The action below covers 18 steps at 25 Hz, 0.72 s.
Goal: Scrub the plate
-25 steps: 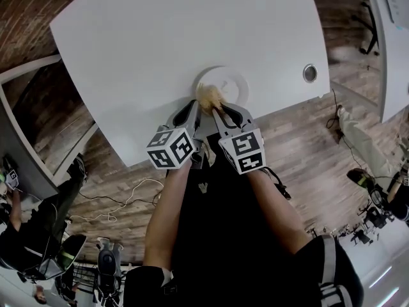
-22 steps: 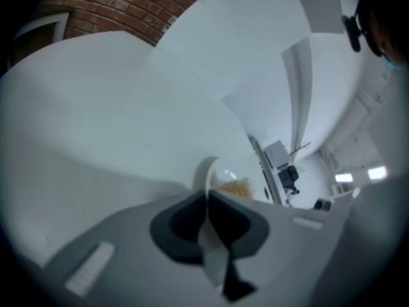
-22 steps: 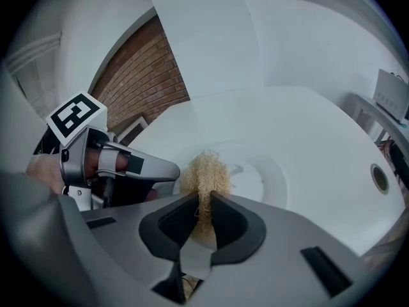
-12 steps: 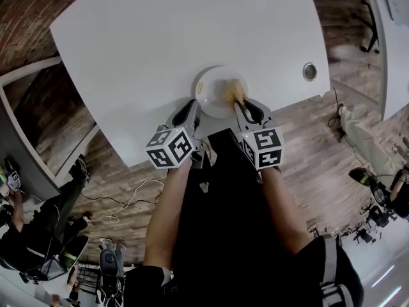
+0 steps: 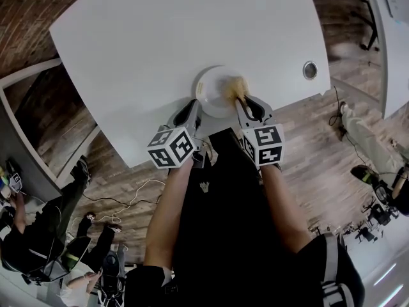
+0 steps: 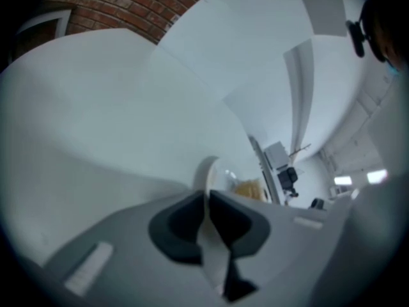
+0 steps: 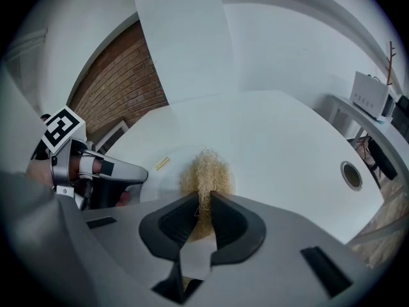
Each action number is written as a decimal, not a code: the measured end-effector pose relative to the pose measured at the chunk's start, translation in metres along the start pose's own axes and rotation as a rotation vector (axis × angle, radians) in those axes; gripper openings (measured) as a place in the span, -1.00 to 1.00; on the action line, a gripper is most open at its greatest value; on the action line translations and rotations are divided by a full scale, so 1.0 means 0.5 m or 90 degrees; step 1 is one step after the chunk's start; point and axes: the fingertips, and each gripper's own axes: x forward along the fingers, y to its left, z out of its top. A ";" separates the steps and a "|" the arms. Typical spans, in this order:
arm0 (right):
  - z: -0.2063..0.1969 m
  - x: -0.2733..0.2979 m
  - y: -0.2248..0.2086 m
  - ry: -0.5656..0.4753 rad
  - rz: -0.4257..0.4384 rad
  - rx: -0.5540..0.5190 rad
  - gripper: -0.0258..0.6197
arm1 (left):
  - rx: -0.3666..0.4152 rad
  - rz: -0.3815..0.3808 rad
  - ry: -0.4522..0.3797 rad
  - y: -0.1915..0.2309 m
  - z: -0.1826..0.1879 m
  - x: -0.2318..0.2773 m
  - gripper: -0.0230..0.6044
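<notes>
Left tool pinches plate rim, plain only close up; right tool clamps scrubber.

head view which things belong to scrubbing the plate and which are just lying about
In the job:
plate
scrubbing pad
left gripper, shut on the plate's rim
right gripper, shut on the scrubbing pad

Just about:
hole cover in the table
floor cable

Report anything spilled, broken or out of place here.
Nothing stands out. The plate sits near the table edge, rim clamped by the left gripper; the right gripper holds a tan scrubber on it. No spill or chip shows.
</notes>
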 end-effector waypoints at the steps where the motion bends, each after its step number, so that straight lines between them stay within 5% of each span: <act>1: 0.001 0.004 0.009 0.002 0.006 -0.003 -0.78 | -0.003 -0.001 0.000 0.000 0.000 0.000 -0.84; 18: 0.040 0.064 0.156 0.014 0.100 -0.056 -0.78 | -0.003 0.000 0.019 0.001 -0.014 -0.006 -0.85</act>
